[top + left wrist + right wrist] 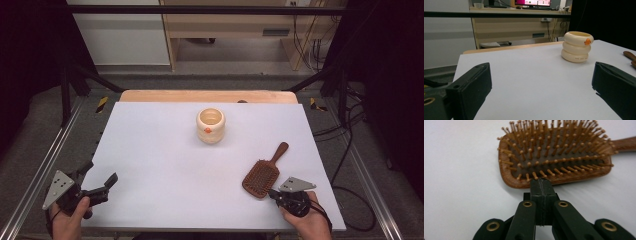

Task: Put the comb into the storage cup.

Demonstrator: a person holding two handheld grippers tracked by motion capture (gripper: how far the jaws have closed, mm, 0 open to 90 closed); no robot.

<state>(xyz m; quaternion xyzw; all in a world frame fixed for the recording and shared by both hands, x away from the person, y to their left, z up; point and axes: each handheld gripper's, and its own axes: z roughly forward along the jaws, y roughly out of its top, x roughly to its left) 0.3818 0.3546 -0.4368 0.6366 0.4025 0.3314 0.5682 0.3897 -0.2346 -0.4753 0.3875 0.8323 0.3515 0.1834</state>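
A wooden paddle hairbrush (261,176) lies bristles up on the white table top (165,165), handle pointing away to the right. My right gripper (272,193) is shut, its tips at the near edge of the brush head. In the right gripper view the two jaws are pressed flat together, and the gripper (541,183) meets the hairbrush (554,152) at its rim with nothing between them. My left gripper (102,173) is held open at the front left corner, empty. Its view looks between the wide jaws (541,82) toward a cream ribbed cup (577,46).
The cream cup (210,125) with an orange mark stands upright at the middle back of the table. A wooden strip (207,96) runs along the far edge. Metal frame rails (47,160) flank both sides. The brush handle tip (630,55) peeks in at the left gripper view's right edge.
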